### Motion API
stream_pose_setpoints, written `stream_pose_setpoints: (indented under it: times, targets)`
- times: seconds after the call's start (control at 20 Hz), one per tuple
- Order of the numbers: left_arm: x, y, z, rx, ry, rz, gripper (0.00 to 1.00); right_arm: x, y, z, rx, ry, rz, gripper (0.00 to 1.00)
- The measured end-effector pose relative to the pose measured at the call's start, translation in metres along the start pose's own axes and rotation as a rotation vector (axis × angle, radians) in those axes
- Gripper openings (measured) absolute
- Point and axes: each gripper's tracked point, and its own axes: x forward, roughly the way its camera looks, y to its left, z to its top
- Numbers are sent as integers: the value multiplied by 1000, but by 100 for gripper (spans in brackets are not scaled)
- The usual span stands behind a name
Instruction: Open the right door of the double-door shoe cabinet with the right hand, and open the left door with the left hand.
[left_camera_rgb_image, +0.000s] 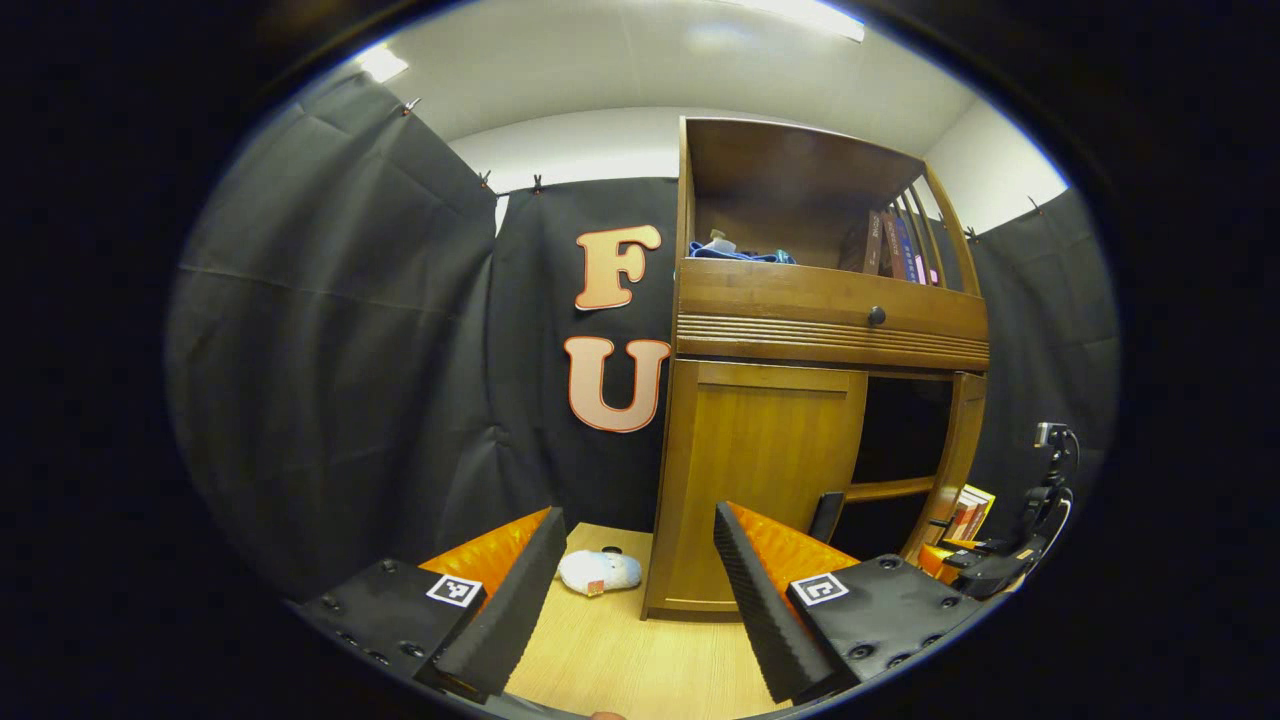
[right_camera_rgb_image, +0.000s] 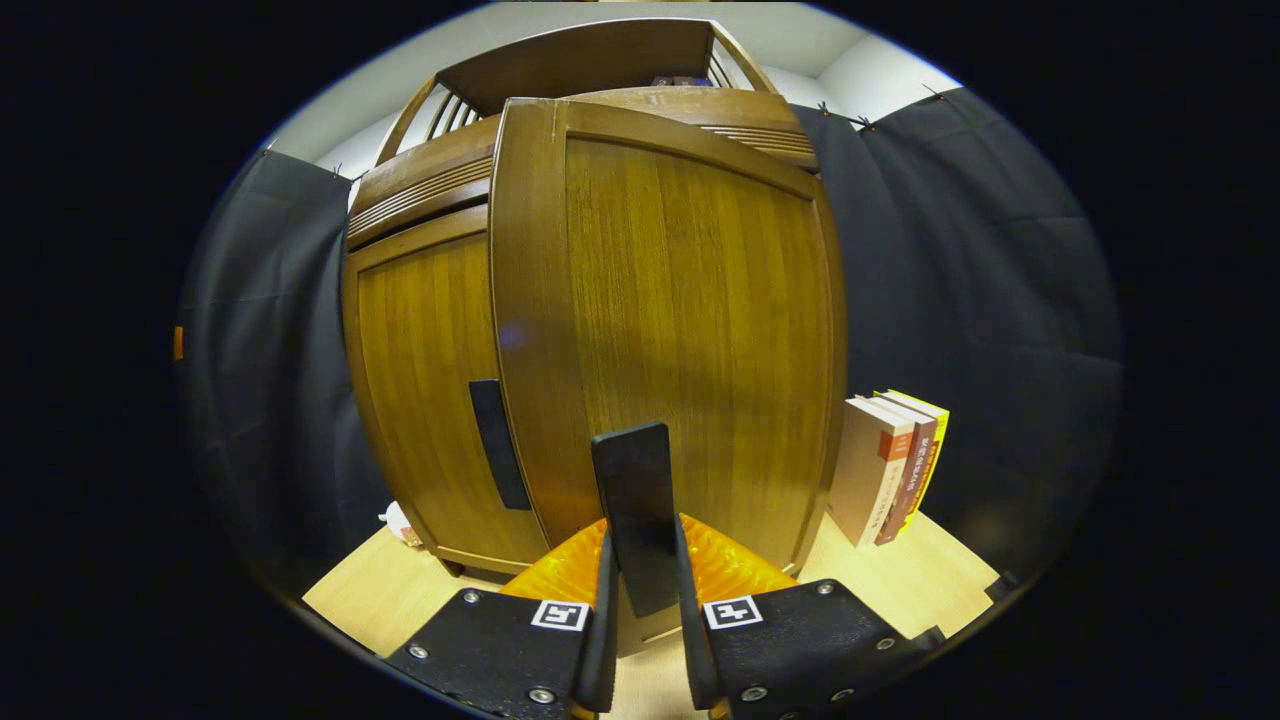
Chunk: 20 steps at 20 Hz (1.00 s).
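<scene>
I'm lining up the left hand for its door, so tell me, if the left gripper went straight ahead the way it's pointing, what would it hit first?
Most likely the closed left door of the shoe cabinet, near its left edge. The left gripper is open; depth is hard to judge.

Bright ceiling light, sharp, fisheye-warped edges

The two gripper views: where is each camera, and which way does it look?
Left gripper view: rides on the open left tongs, facing the brown wooden shoe cabinet; right door open.
Right gripper view: rides on the right tongs, shut on the right door's flat dark handle, close up.
Both share the cabinet and its closed left door.
</scene>
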Motion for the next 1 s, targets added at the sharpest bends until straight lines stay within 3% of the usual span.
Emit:
stream_pose_setpoints:
  times: [0.7,0.85,1.0]
  targets:
    - [14,-54,-8,-14,14,-110,94,-55,-60,-4,-12,31,-121,14]
    - [17,-67,-11,-17,20,-131,99,-67,-79,-3,3,42,-139,10]
    - [18,-78,-13,-18,29,-152,94,-74,-94,-2,17,48,-143,6]
